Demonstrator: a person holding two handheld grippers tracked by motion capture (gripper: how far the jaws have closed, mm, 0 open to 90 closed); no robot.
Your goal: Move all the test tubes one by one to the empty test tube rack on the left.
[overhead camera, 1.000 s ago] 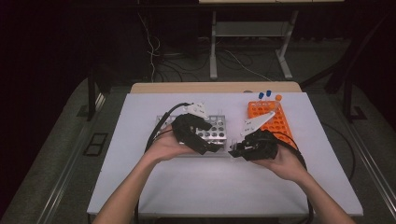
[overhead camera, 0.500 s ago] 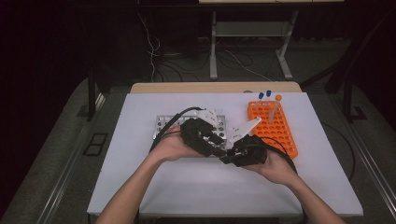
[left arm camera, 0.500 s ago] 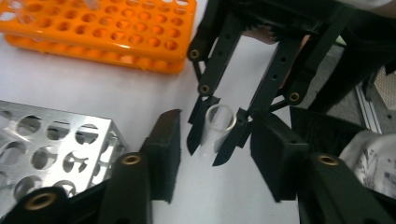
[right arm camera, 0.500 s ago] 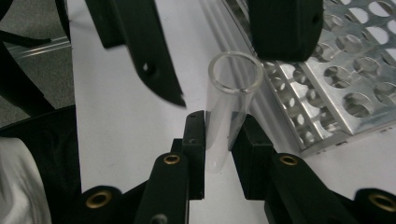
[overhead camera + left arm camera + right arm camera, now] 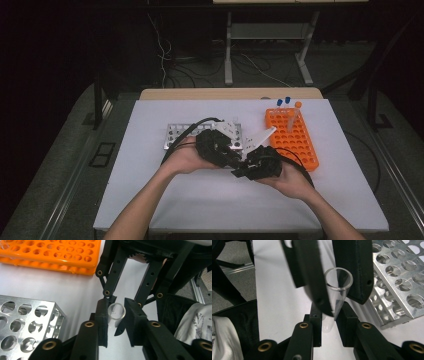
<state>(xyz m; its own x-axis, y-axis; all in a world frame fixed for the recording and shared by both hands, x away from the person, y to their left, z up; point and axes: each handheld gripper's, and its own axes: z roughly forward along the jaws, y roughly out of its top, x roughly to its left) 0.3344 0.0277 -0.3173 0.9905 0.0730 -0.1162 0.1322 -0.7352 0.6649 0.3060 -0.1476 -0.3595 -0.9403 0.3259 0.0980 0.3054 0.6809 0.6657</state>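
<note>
- White tabletop (image 5: 150, 200) carries all items against a dark room.
- Orange rack (image 5: 295, 137) lies at far right; metal rack (image 5: 175, 136) sits left of it.
- Left tool (image 5: 235, 161) and right tool (image 5: 243, 168) meet at the centre, just in front of the metal rack.
- Left tool jaws have just closed on the clear tube (image 5: 116, 312).
- Right tool jaws clamp the same tube lower down, near its tip.

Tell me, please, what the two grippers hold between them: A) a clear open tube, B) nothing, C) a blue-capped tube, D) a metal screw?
A: a clear tube with an open rim sits between the jaws of both the left gripper and the right gripper, beside the metal rack.
</note>
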